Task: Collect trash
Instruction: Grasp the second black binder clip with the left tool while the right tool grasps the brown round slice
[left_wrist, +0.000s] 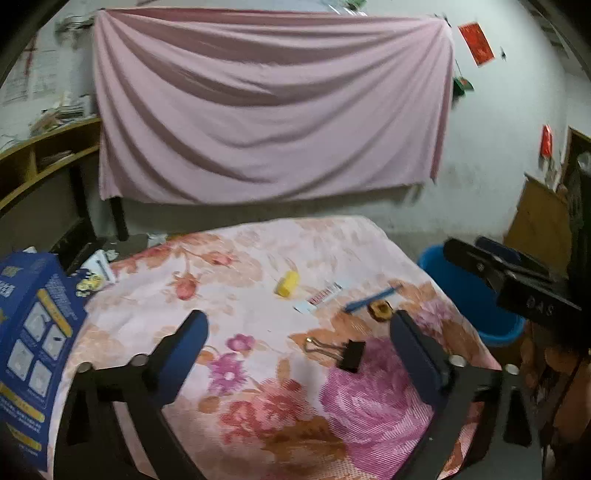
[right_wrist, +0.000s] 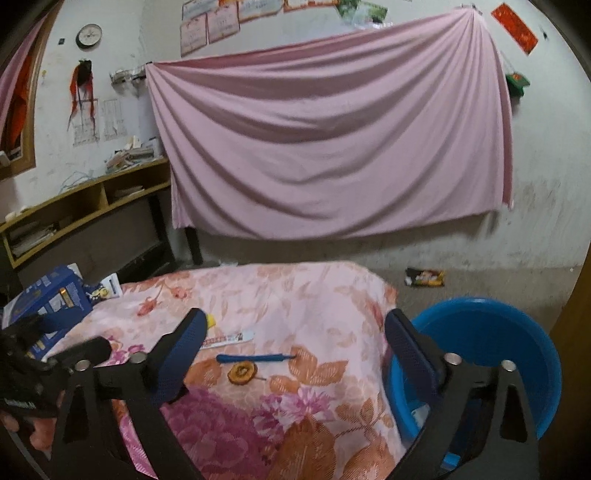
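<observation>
Floral cloth in pink and orange covers the table (left_wrist: 258, 258), and the bits to be collected lie scattered on it, well apart from the blue basin (right_wrist: 517, 332) that stands on the floor at the table's right edge — likely the place for the trash.

From the left: a blue carton (left_wrist: 33, 332) stands at the table's left edge, probably not trash. Then one yellow lump (left_wrist: 287, 283), one printed paper strip (left_wrist: 323, 295), one blue pen-like stick (left_wrist: 371, 297), one round brown slice (left_wrist: 380, 311) just beside the stick, and one black binder clip (left_wrist: 347, 352) nearest the left hand-held gripper (left_wrist: 299, 328). One dark wrapper (right_wrist: 424, 277) lies on the floor beyond the basin.

Both tools are spread wide with nothing between the fingers; the right hand-held gripper (right_wrist: 295, 328) hangs above the stick and slice.

To do the pick well, I would take one piece per hand — the clip on the left, the stick on the right — coming down steeply so the fingers straddle the piece without bunching the soft cloth, and closing across the narrow side.
</observation>
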